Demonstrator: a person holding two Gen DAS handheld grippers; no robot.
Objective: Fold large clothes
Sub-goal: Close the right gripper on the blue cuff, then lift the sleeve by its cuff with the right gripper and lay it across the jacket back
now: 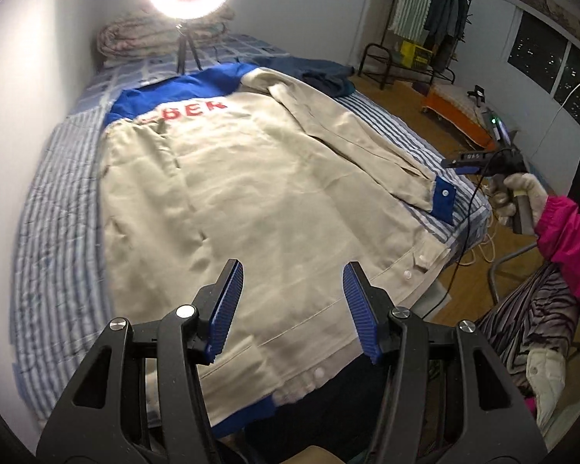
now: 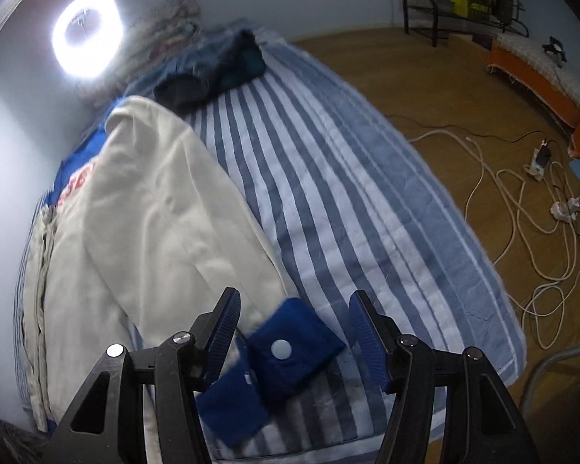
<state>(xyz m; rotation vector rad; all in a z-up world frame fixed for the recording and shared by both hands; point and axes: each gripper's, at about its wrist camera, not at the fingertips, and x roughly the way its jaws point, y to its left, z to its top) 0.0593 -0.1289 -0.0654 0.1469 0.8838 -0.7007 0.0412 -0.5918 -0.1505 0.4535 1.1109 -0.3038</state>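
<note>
We hover both claws over a beige jacket (image 1: 251, 201) spread back-up on the striped bed (image 2: 348, 193), left claw (image 1: 292, 305) open and empty above the hem. Only the right wrist view shows the right claw (image 2: 294, 332) open over the blue cuff (image 2: 290, 352), which we judge must be gripped next to fold the sleeve inward.

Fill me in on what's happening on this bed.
A person with a gripper in each hand is folding a beige jacket laid back-up on the striped bed. The left gripper hovers open over the hem, holding nothing. The right gripper hangs open above the sleeve's blue cuff, not gripping it. The right sleeve still lies out to the side.
</note>
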